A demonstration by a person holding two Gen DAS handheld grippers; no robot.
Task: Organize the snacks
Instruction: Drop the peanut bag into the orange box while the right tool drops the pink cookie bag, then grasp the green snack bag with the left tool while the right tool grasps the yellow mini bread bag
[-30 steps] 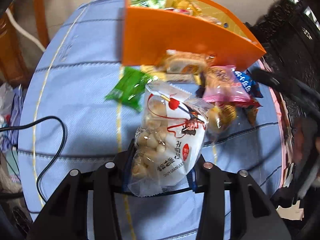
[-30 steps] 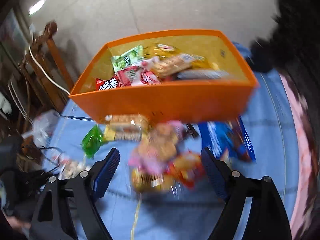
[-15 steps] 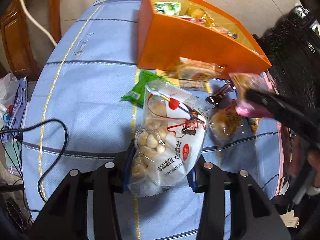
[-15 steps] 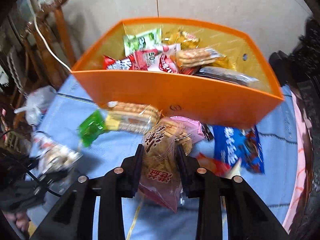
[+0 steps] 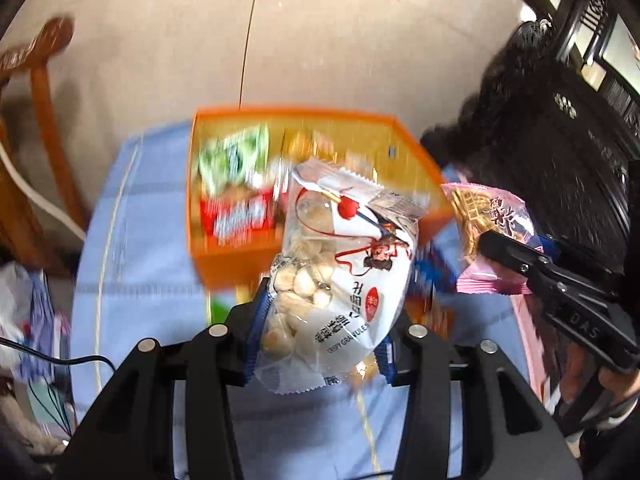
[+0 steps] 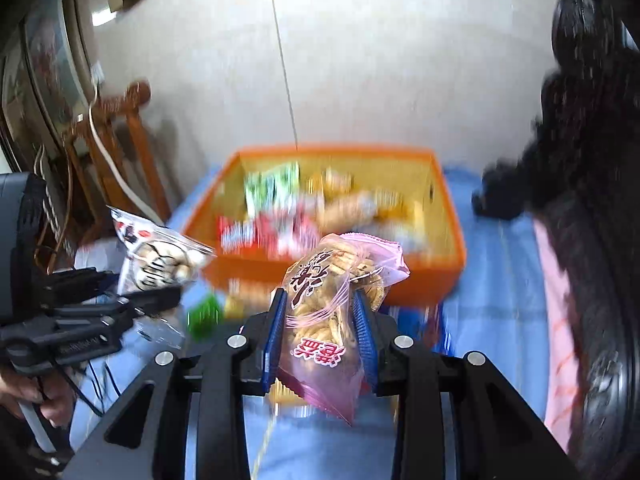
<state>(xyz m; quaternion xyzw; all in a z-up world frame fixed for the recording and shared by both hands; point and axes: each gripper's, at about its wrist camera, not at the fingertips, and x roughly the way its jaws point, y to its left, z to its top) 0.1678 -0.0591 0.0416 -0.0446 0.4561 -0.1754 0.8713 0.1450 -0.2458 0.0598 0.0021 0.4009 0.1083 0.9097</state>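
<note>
Both lifted — left gripper [image 5: 320,332] clamps white bag [image 5: 340,280], right gripper [image 6: 320,336] pink bag [image 6: 332,312].

Table under a light-blue cloth [image 6: 500,320] with thin stripe lines. Orange bin [image 6: 424,284] sits on it, straight ahead of both jaw pairs, loaded with blurred snack packs. Loose on the cloth between bin and right jaws: green packet [image 6: 205,314] ahead-left, blue packet [image 6: 438,320] ahead-right, too blurred to read. Black cable [image 5: 68,360] lies on the cloth left of the left jaws.
</note>
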